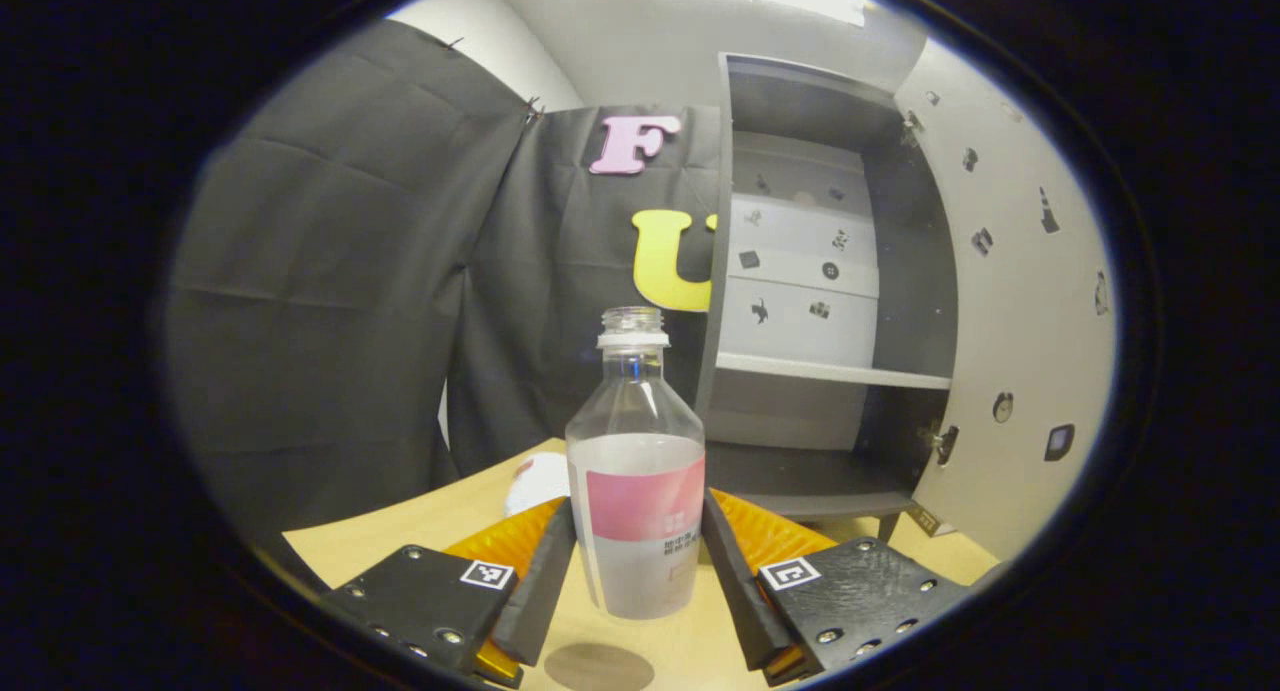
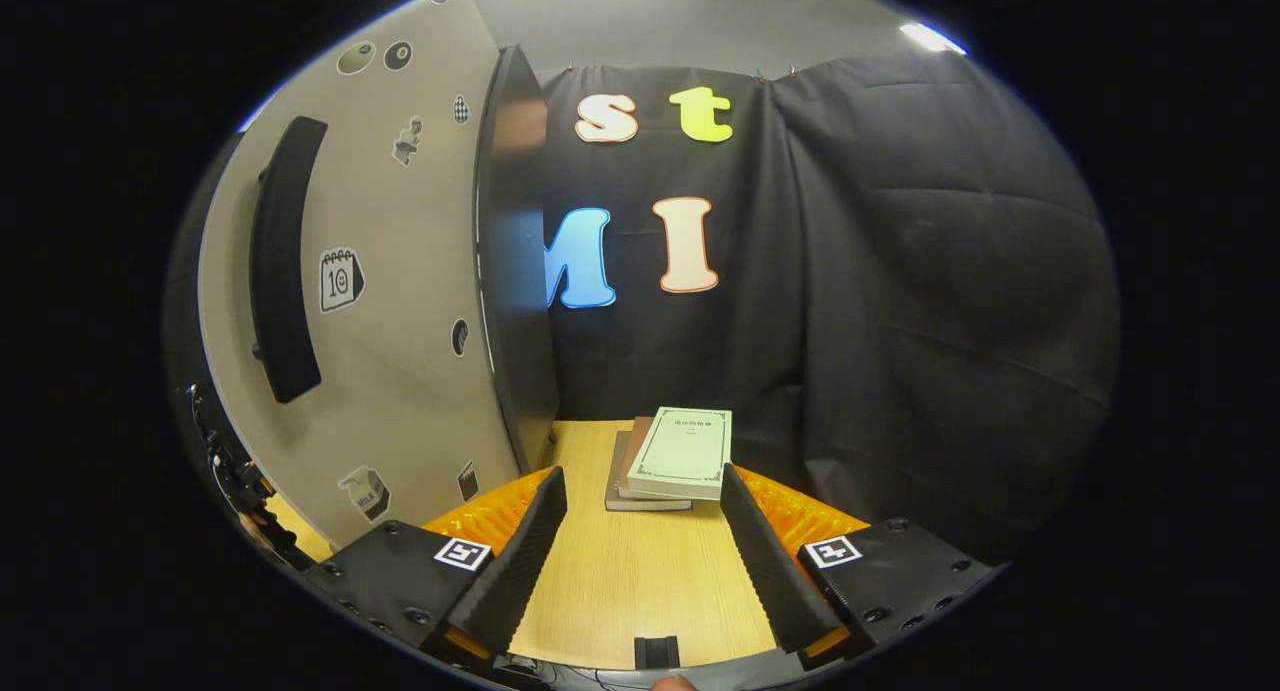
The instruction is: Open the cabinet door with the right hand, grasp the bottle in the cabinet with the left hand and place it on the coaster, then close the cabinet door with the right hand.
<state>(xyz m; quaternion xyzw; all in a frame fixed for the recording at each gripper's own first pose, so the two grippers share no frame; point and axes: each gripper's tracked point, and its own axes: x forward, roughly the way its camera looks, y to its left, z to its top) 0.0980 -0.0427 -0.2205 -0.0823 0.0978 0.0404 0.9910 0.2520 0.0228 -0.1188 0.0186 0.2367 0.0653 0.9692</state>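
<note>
Cabinet (image 1: 830, 301): we log it standing open on the table (image 1: 420, 531), door (image 1: 1010, 301) swung wide, shelves bare. Books (image 2: 670, 456): stacked on the table right of the door's edge. Bottle (image 1: 637, 471): uncapped, upright, left of and in front of the cabinet, gripped between our left gripper (image 1: 637, 581) fingers. Right gripper (image 2: 640, 561): fingers spread, holding nothing.

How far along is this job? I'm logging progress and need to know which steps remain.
Done: the cabinet door stands open, and the bottle is out of the cabinet. In hand: the left gripper holds the bottle upright over the table, a shadow beneath it, so it seems not yet set down. Left: placing it on the coaster, then closing the door with the right gripper, which is open and empty beside the door.
</note>
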